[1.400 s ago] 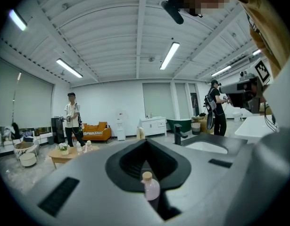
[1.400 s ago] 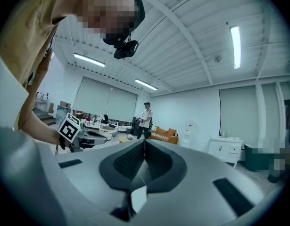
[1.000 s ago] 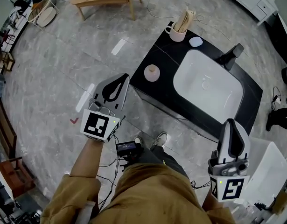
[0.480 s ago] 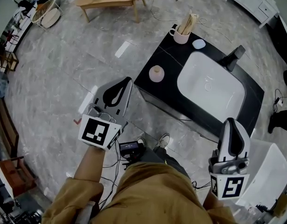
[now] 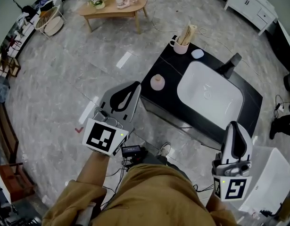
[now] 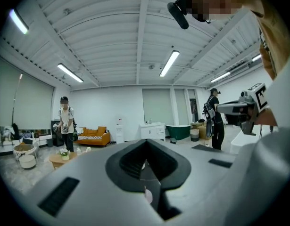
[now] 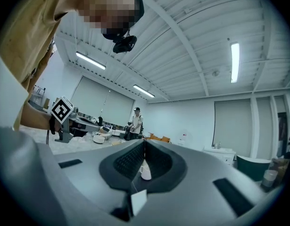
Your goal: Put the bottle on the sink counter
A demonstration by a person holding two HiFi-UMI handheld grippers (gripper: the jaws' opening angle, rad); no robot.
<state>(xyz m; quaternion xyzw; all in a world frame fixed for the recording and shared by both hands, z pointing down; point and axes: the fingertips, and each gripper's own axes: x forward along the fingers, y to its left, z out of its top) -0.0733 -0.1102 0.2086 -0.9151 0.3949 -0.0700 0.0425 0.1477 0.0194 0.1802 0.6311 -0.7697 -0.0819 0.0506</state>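
Grey marbled floor [image 5: 64, 79], glossy, fills most of the head view. On it stands the sink counter [image 5: 168, 65], a black slab with a white basin [image 5: 208, 95] sunk in it. Both grippers hover over the floor, short of the counter's near edge. The left gripper [image 5: 134, 86] has its jaws fully together with nothing between them; the right gripper [image 5: 234, 126] is likewise closed and empty, as each gripper view confirms. The bottle [image 5: 157, 81] appears to be the small pale pink one standing upright on the counter's left end, near the front edge and well apart from either gripper. Judgement: placement looks done, or nearly. If it needs resetting, the nearer left gripper should open wider than the belly, come in level from the floor side and close gently on the round body. It should then keep the bottle upright and set it further in from the edge, clear of the basin rim. Materials, by size:
- floor: polished stone with pale veining
- counter: dark, smooth, faintly reflective, square-cornered
- basin: matte white, a rounded rectangle
- gripper shells: grey moulded plastic tapering to a point, each with a black-and-white marker cube
- tap [image 5: 228, 65]: dark, angular
- mug [image 5: 180, 46]: pink, holding pale wooden sticks
- bottle: round-bellied with a narrow neck, probably ceramic and slippery
- dish [image 5: 197, 53]: tiny, white, oval
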